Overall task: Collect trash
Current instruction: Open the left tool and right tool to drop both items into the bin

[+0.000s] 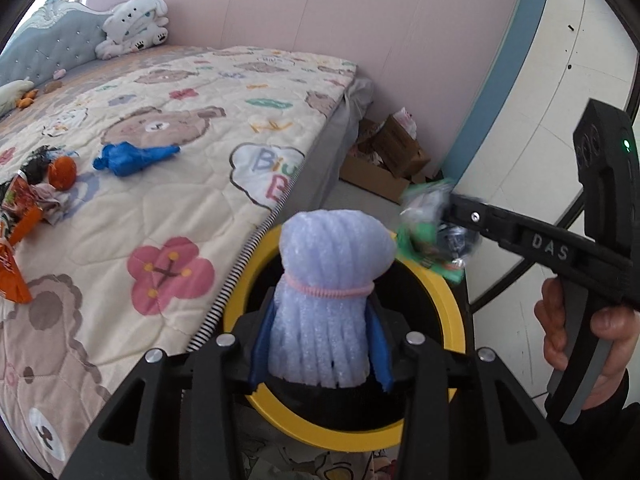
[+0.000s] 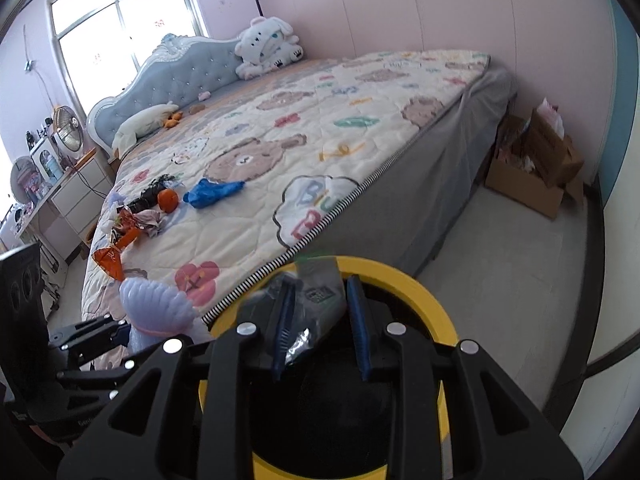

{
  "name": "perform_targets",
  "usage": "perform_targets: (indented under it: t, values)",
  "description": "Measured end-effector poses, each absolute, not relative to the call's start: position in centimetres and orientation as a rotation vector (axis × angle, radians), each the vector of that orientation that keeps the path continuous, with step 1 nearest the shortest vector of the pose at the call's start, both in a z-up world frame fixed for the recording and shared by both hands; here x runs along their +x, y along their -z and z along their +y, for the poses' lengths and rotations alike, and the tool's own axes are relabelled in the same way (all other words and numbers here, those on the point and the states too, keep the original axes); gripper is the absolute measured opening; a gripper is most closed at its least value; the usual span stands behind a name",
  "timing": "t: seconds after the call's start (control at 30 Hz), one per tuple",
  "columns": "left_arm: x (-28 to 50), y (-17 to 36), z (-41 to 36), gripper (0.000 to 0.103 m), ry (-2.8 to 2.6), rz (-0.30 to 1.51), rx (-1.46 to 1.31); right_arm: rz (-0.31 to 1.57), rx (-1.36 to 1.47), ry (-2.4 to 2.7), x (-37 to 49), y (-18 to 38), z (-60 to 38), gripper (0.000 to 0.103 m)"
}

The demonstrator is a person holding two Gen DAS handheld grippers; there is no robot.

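Observation:
A pale lavender foam net sleeve (image 1: 324,280), tied with a pink band, stands upright between the blue pads of my left gripper (image 1: 320,340), which is shut on it. It hangs over a black bin with a yellow rim (image 1: 452,308). My right gripper (image 2: 320,312) is shut on a crumpled green and silver wrapper (image 2: 320,292) above the same bin's rim (image 2: 420,292). From the left wrist view the right gripper (image 1: 448,216) reaches in from the right with the blurred wrapper (image 1: 424,220) at its tip. The left gripper (image 2: 120,328) and foam sleeve (image 2: 156,308) show low on the left.
The bed (image 1: 200,208) with a bear-print quilt carries more litter: a blue bag (image 1: 132,158), an orange ball-like piece (image 1: 62,172), orange wrappers (image 1: 16,240) and crumpled scraps. Cardboard boxes (image 2: 532,172) sit on the floor by the wall. A person's hand (image 1: 580,340) grips the right handle.

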State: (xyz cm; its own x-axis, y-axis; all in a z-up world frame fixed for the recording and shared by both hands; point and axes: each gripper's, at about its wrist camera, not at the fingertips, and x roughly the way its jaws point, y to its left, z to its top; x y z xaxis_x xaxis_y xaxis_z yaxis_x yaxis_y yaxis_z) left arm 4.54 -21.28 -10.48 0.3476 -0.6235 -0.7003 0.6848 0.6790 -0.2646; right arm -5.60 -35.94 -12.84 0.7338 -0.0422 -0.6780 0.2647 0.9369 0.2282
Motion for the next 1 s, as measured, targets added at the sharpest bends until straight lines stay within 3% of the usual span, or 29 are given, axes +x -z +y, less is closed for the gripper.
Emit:
perform_targets:
  t: [0.17, 0.27, 0.43, 0.63, 0.83, 1.0]
  values:
    - [4.3, 10.6, -21.3, 0.042, 0.859, 0.877, 0.082, 0.756, 0.340, 0.182, -5.1, 13.5, -36.5, 0.027]
    - [4.4, 10.6, -21.4, 0.049, 0.863, 0.879, 0.078, 0.756, 0.349, 0.189, -5.1, 13.4, -36.8, 0.035]
    - [4.2, 10.1, -21.0, 0.071, 0.858, 0.849, 0.071, 0.723, 0.351, 0.213, -5.5, 12.7, -37.2, 0.043]
    - [4.2, 9.1, -20.4, 0.084, 0.824, 0.801, 0.067, 0.658, 0.319, 0.257, -6.2, 11.2, -37.2, 0.045]
    - [5.2, 7.8, -18.9, 0.089, 0.761, 0.751, 0.048, 0.590, 0.303, 0.266, -6.5, 9.5, -37.1, 0.049]
    - [5.6, 6.5, -17.3, 0.093, 0.711, 0.685, 0.053, 0.548, 0.296, 0.235, -6.0, 8.4, -36.2, 0.060]
